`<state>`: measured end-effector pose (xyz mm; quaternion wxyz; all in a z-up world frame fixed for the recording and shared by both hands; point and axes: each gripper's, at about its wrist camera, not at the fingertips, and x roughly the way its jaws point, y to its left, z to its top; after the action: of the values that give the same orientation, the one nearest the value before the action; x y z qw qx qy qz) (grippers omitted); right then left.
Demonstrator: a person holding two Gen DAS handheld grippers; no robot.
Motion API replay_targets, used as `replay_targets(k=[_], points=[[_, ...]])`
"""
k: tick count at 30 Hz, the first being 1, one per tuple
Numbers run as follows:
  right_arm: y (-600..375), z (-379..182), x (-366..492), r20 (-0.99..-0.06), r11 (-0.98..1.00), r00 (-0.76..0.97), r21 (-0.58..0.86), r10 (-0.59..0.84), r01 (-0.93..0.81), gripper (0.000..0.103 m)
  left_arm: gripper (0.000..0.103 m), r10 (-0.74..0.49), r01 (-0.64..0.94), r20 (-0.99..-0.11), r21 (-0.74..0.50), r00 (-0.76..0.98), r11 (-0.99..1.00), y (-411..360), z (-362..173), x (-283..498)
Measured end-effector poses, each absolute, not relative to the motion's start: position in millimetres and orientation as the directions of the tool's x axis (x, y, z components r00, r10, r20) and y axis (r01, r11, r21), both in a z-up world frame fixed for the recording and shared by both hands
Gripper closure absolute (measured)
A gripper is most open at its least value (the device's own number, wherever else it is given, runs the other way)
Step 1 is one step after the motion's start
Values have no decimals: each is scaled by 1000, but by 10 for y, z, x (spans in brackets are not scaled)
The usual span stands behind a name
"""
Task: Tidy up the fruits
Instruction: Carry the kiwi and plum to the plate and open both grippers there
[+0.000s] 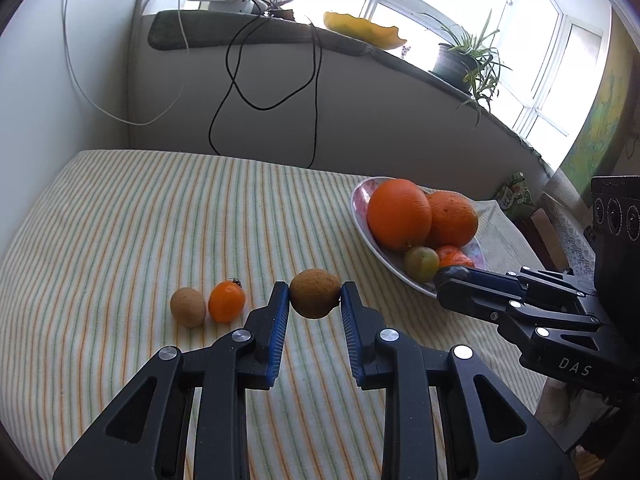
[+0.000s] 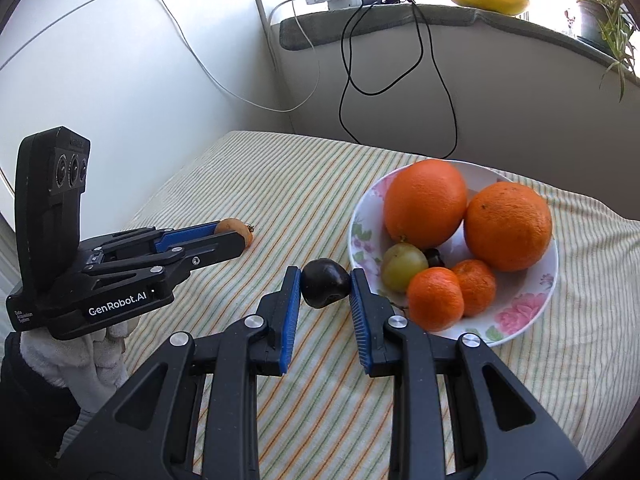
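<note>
My left gripper [image 1: 315, 295] is shut on a brown kiwi [image 1: 315, 293], held just above the striped cloth [image 1: 160, 220]; this kiwi also shows in the right wrist view [image 2: 233, 227]. A second kiwi [image 1: 187, 307] and a small orange tomato [image 1: 226, 302] lie on the cloth to its left. My right gripper [image 2: 325, 289] is shut on a dark plum [image 2: 325, 287], just left of the floral bowl [image 2: 516, 316]. The bowl [image 1: 362, 216] holds two big oranges [image 2: 425, 202], two mandarins [image 2: 436, 298], a green plum [image 2: 403, 266] and a dark fruit, mostly hidden.
A grey ledge [image 1: 280, 40] behind the table carries a yellow dish [image 1: 362, 30], a potted plant [image 1: 460, 62] and a charger with black and white cables [image 1: 240, 88] hanging down the wall. A white wall stands at the left.
</note>
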<state>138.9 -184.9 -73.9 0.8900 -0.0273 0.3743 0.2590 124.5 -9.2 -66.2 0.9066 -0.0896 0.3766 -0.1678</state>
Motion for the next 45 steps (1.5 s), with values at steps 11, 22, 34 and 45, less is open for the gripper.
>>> replay_targets(k=[11,22,34,45], points=[[-2326,-639,1417,-666,893,625,149,408,-425,77,78,-420,300,-638,-294,646,907,-499,-555,1365],[-2719,-617,1490,-671,916,643,150,370,-372,77,78,-460,364,-637,-286,619,886,-916,-511,1519],[-2909,-655,1588,-674,924,644,164,361,-346,77,78,-474,400,-644,-271,600,875,-1185,-503,1633],[-2929,-689,1664,-680,924,638,170,361,-341,77,78,-476,406,-646,-269,597,873,-1254,-500,1667]])
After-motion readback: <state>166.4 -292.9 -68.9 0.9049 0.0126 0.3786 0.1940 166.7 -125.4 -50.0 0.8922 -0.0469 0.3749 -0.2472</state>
